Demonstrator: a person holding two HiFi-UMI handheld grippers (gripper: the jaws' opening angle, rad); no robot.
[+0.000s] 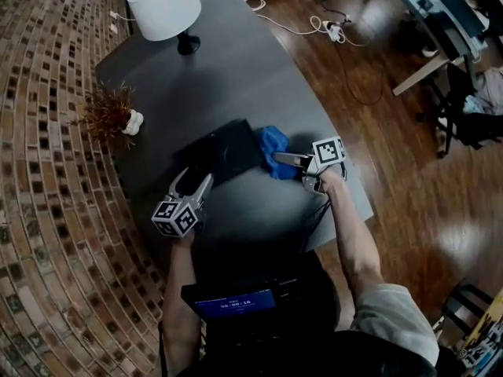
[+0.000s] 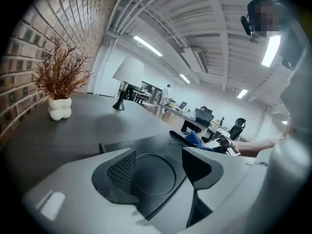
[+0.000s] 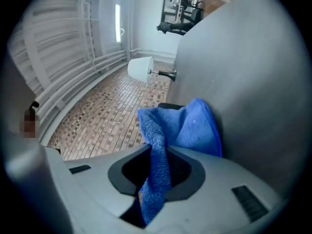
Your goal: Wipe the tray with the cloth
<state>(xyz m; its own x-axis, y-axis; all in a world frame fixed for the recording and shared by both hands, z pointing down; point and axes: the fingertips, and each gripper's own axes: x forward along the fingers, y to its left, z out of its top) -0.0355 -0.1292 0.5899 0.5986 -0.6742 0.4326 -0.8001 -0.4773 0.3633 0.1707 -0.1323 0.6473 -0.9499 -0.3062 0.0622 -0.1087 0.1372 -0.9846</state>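
Right gripper view: your right gripper (image 3: 155, 179) pinches cloth (image 3: 192, 128) at tray (image 1: 222, 151) right edge. Cloth soft, light, floppy; hold bunched fold. Left gripper (image 1: 192, 181) jaws spread, empty. Tray stiff, likely slides; brace near rim.

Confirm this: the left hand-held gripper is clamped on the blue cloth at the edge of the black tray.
Wrong hand. It is the right hand-held gripper that is clamped on the blue cloth at the edge of the black tray. The right gripper view shows the cloth pinched between its jaws.
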